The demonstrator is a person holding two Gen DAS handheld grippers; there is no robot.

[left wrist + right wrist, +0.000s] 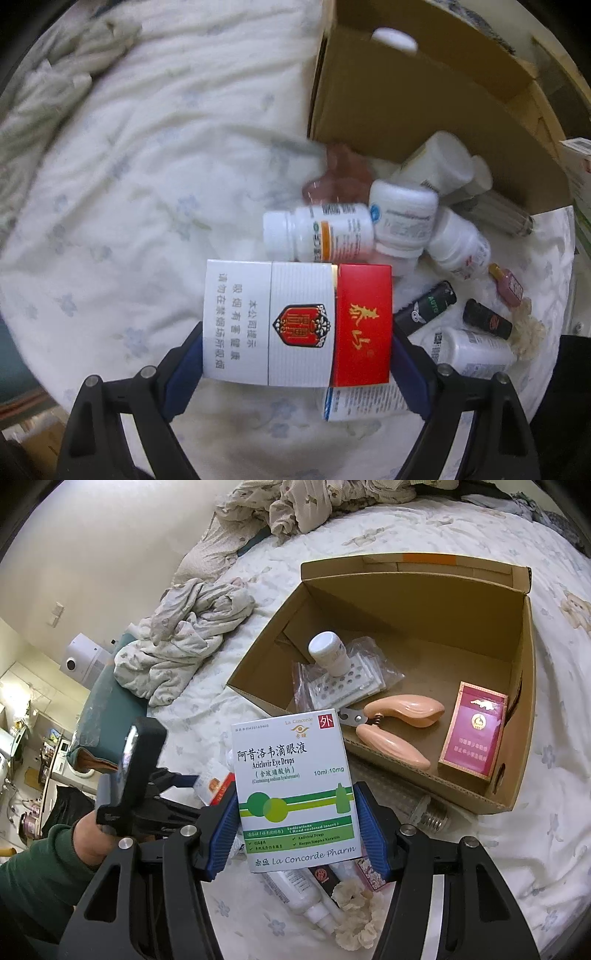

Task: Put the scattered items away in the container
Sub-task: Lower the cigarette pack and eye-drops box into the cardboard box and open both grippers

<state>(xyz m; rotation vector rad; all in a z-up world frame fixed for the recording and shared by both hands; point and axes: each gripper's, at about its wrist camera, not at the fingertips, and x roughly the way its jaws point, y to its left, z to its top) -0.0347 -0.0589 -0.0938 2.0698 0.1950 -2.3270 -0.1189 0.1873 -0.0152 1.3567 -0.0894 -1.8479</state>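
The left tool (pixel 297 365) clamps a cigarette pack (pixel 297 323) across its flat faces; the right tool (pixel 297 830) pinches an eye-drops carton (pixel 295 790) by its sides. Both are probably light, crushable card, wanting gentle pressure. Beyond, smooth pill bottles (pixel 317 230) lie on the bed, likely to roll, beside the cardboard box (pixel 517 686).

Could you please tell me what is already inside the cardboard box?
Inside the cardboard box: a white bottle on bagged blister packs, a pink clipper and a red carton. The near wall hides some floor.
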